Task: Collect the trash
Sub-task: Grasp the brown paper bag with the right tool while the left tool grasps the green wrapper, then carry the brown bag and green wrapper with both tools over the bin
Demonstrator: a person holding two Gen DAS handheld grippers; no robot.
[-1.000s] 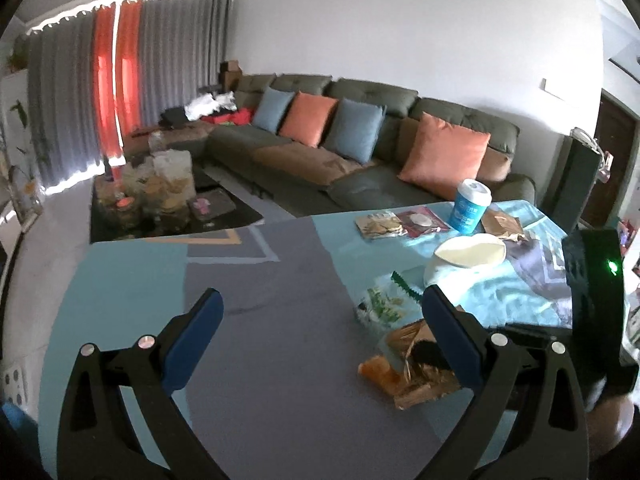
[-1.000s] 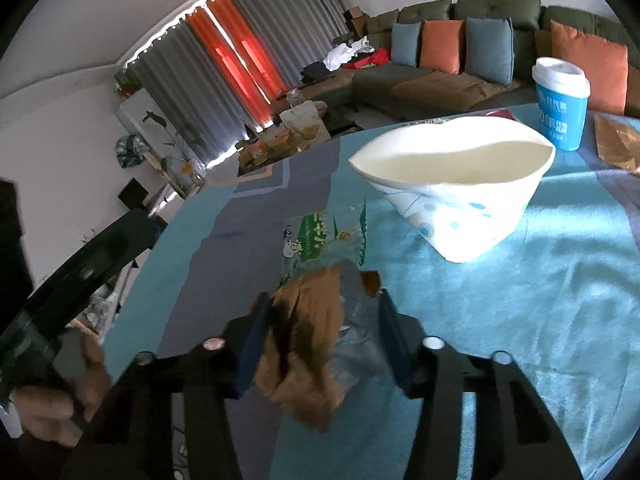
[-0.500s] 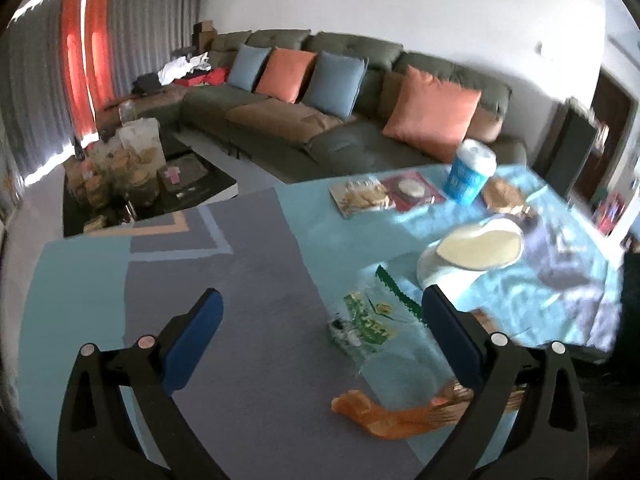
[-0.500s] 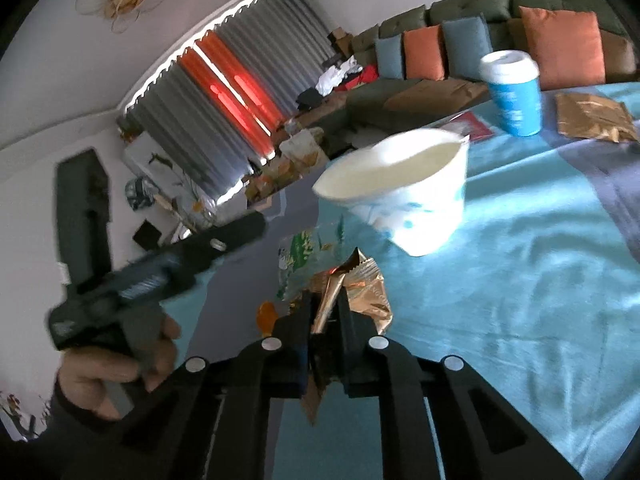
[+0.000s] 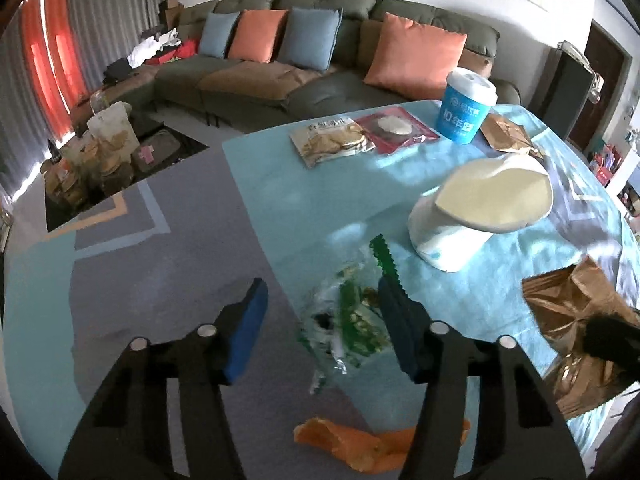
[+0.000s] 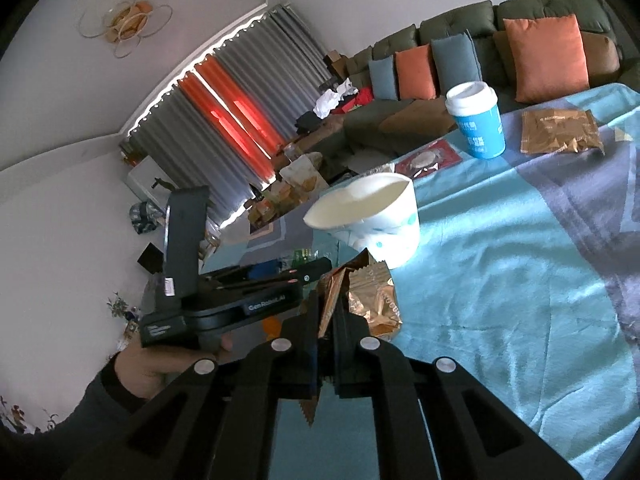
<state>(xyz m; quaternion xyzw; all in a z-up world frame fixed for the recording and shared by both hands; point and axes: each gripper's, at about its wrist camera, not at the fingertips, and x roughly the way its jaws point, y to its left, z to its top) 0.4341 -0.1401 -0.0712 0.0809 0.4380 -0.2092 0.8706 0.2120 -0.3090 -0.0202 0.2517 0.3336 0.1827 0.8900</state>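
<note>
A big table (image 5: pixel 460 288) with a blue and grey cloth fills most of both views, and a long green sofa (image 5: pixel 304 76) with orange and blue pillows stands behind it. On the cloth a squashed white paper bowl (image 5: pixel 480 216) sits tipped to one side. Behind it stands a blue cup with a white lid (image 5: pixel 466 108), with two flat snack packs (image 5: pixel 364 134) beside it. The right gripper (image 6: pixel 329 316) has its jaws pressed tight on a crinkly brown wrapper (image 6: pixel 366 300), which sticks up above the cloth, near the bowl. The left gripper (image 5: pixel 320 328) is held by a hand (image 6: pixel 160 364), and its blue jaws are closing around a clear and green wrapper (image 5: pixel 352 320) that lies on the cloth between them. I cannot tell if the pads touch it yet. A small orange scrap (image 5: pixel 360 444) lies flat on the cloth, close under the left gripper.
</note>
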